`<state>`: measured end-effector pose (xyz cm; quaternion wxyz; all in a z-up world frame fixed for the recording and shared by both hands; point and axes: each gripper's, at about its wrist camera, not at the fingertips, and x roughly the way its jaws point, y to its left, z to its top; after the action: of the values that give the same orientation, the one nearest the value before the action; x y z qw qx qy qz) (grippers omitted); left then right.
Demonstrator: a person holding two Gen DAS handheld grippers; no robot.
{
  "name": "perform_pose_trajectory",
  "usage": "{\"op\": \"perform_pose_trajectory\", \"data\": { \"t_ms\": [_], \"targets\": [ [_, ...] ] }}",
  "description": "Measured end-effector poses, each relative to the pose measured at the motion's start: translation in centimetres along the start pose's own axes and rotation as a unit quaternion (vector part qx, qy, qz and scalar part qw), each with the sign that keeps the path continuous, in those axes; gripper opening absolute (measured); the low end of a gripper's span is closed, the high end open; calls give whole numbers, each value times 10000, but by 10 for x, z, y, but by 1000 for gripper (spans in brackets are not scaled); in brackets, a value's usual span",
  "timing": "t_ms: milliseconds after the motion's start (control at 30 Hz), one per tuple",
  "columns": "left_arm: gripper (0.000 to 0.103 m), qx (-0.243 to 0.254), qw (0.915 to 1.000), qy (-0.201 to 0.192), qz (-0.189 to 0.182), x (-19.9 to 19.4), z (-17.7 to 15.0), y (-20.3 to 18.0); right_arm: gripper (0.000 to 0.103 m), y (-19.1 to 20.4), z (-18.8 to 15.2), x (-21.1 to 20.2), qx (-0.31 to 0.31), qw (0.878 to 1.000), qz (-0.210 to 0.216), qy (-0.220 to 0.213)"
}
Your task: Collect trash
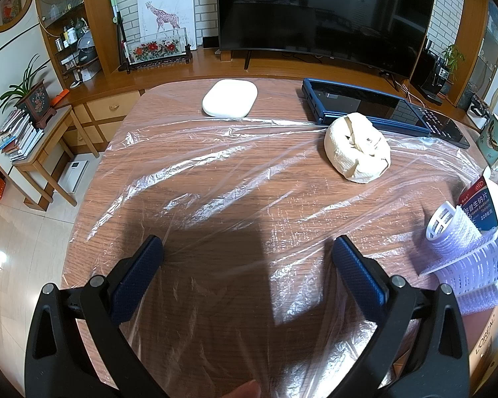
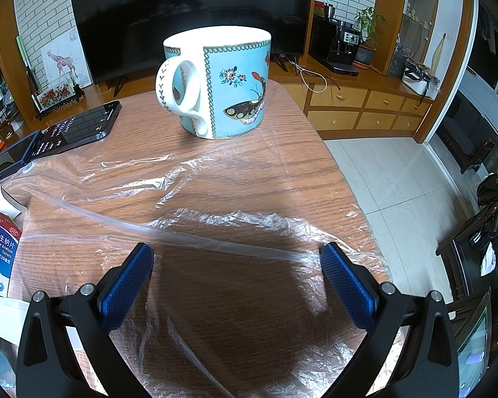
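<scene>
Two grippers hang over one wooden table [image 1: 116, 172], both with their blue pads spread wide and nothing between them. Under both lies one sheet of clear plastic film [image 1: 215, 172], thin, wrinkled and glossy, spread flat over most of the tabletop; its creased edge runs across just ahead of the right gripper [image 2: 237, 253].

Ahead of the left gripper [image 1: 247, 247] and off to its right sits one crumpled wad of beige paper towel [image 1: 357, 147], rounded and folded in on itself, resting on the film. Farther ahead, slightly left, lies one white rounded-rectangle pad [image 1: 229, 98] on bare wood. Behind the paper wad lies one open flip phone [image 1: 381, 109], dark blue, keypad facing up. Close on the left gripper's right are two white hair rollers [image 1: 458, 242] and one box of naproxen tablets [image 1: 481, 205].

Straight ahead of the right gripper stands one light-blue butterfly mug [image 2: 222, 86], upright, handle turned toward the camera. The tablet box lies to this gripper's left, and the phone farther ahead on that side.
</scene>
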<state>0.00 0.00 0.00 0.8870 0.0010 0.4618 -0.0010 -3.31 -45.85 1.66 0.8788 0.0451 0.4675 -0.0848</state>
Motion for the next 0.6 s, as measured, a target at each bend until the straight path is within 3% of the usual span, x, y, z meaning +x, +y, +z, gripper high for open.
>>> {"op": "perform_pose_trajectory", "data": {
  "t_ms": [600],
  "targets": [
    [101,-55,9999,88,36,-1,0,2,99,1,0,0,24,9999,12,136]
  ]
}}
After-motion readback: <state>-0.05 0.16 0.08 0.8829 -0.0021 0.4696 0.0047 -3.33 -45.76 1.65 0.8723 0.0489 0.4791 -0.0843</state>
